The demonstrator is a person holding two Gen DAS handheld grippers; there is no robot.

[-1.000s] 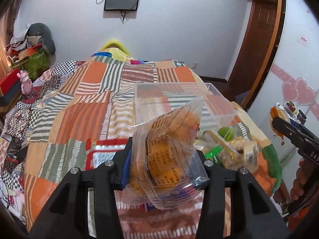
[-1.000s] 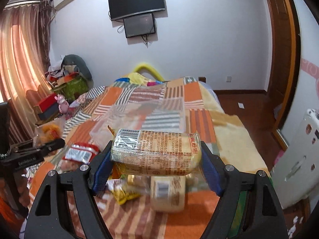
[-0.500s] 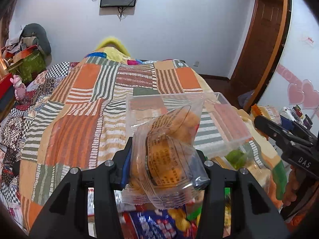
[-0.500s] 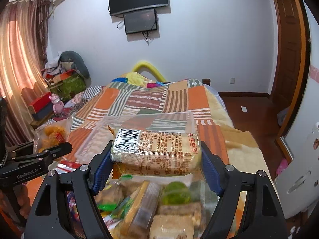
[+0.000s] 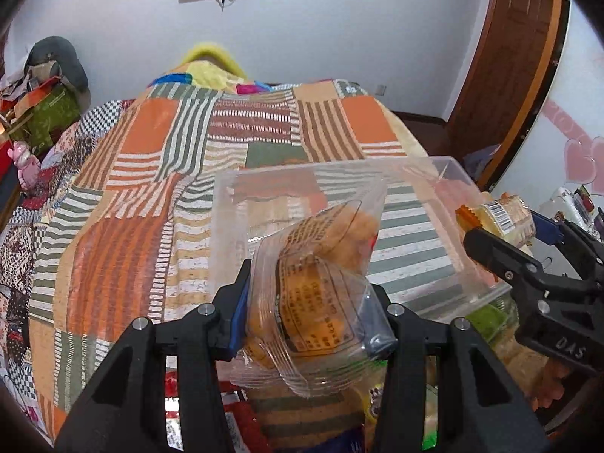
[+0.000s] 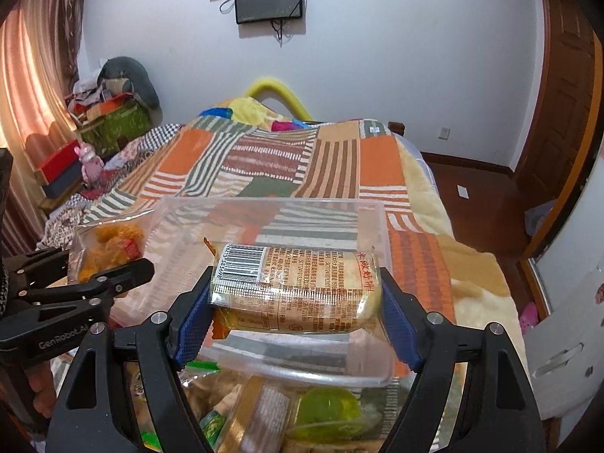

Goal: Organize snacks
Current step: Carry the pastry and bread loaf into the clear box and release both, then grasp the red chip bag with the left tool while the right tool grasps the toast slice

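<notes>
My left gripper (image 5: 313,302) is shut on a clear bag of orange fried snacks (image 5: 313,287) and holds it over the near edge of a clear plastic bin (image 5: 449,173) on the quilted bed. My right gripper (image 6: 294,298) is shut on a long wrapped cracker pack (image 6: 298,290) with a barcode, held crosswise above the same bin (image 6: 381,226). The bin looks empty. The right gripper with its pack (image 5: 506,222) shows at the right of the left wrist view; the left gripper and bag (image 6: 109,249) show at the left of the right wrist view.
A pile of loose snacks lies on the bed just in front of the bin, with a green jelly cup (image 6: 324,411), a wrapped bar (image 6: 260,411) and red packets (image 5: 241,419). The patchwork quilt (image 5: 158,143) stretches beyond. Boxes (image 6: 109,120) stand at the left; a door (image 5: 509,56) is on the right.
Both grippers have moved forward and up from over the snack pile to the clear bin, each still holding its snack. The bin now sits directly under and ahead of both.
</notes>
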